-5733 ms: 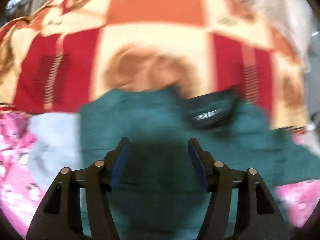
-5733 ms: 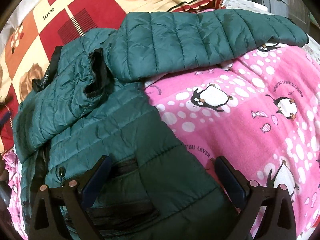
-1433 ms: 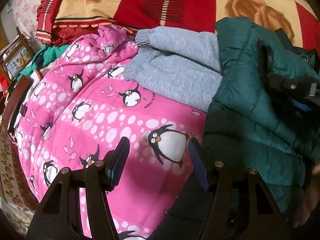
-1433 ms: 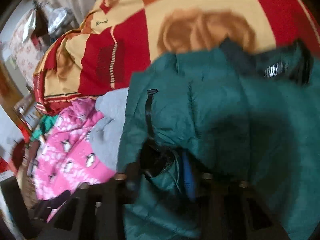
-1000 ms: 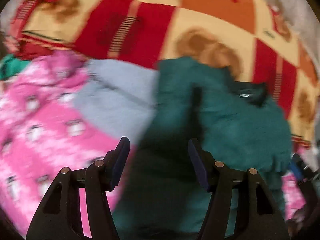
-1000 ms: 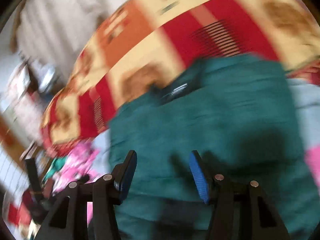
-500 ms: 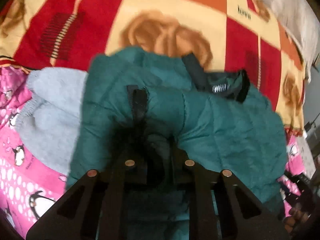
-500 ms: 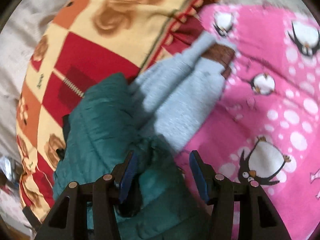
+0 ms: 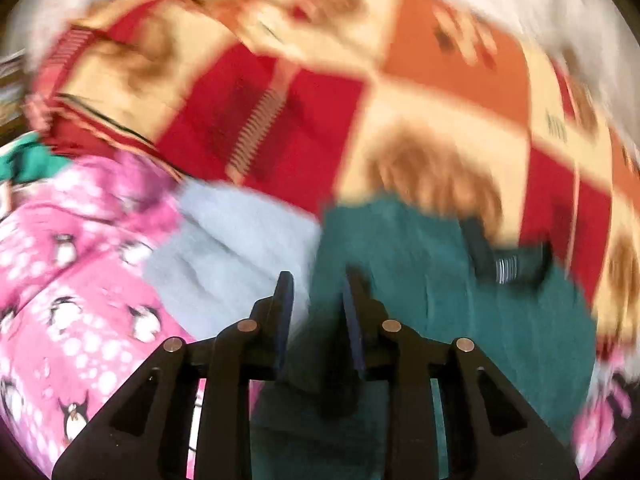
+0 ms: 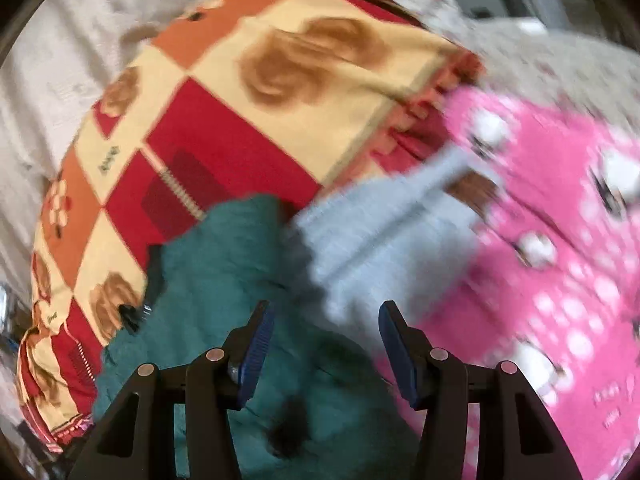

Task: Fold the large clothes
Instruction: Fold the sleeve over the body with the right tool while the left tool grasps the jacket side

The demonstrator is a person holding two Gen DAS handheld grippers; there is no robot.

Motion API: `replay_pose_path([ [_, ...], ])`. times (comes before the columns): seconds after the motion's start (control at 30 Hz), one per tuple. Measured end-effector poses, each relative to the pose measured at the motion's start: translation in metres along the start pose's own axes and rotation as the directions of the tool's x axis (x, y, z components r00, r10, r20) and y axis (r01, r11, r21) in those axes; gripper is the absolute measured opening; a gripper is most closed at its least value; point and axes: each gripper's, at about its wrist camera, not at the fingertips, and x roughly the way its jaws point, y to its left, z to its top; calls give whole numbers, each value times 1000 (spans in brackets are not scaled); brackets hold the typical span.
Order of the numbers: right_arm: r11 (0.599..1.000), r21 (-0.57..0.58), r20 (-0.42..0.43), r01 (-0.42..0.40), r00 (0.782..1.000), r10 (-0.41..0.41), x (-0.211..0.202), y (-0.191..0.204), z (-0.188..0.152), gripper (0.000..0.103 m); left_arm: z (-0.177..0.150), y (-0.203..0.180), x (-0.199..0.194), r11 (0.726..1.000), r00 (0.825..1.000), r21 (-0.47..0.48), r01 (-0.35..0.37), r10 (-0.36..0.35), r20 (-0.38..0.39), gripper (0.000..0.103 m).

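Left gripper (image 9: 316, 292) fingers reopening, off green jacket (image 9: 440, 312) | right gripper (image 10: 326, 332) fingers unchanged, apart, empty

No text is reading clearly: small dark words on the checked blanket (image 10: 248, 128) and the jacket (image 9: 460, 312) label are blurring beyond reading

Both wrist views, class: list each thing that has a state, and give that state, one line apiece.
Green jacket: folded into a bundle on the bed.
Grey garment: lying beside the jacket, touching it.
Left tongs: narrow gap, opening, no cloth pressed between them.
Right tongs: open, holding nothing.
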Motion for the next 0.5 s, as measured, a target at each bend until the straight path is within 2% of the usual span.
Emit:
replay_pose_path([
  [0.03,999,-34,13,-2,1000,2,3,12,3,52,3,-3,-2,1000,1000,-6,15,-15,13,30],
  [0.1,990,-141,27,-9,1000,13,16,46,6,52,4,-24,8,996,997,61,72,-70,-40,30],
  [0.13,981,-192,19,-19,1000,23,24,62,4,52,0,-33,16,992,995,103,77,-70,-70,30],
  [0.23,951,-308,-21,-12,1000,6,51,91,-5,52,-28,-54,53,970,975,237,54,0,-222,30],
  [0.3,949,-314,-70,15,997,-39,75,90,-11,52,-41,-50,71,963,964,268,29,44,-263,36],
  [0.37,952,-305,-167,-11,985,-42,105,79,-18,53,-42,-43,79,970,955,239,35,39,-296,38],
  [0.43,947,-317,-229,-41,973,-35,124,73,-26,53,-45,-41,78,970,954,242,32,43,-297,38],
  [0.5,940,-339,-244,-39,969,-48,131,73,-29,53,-48,-43,78,965,955,261,25,54,-291,38],
])
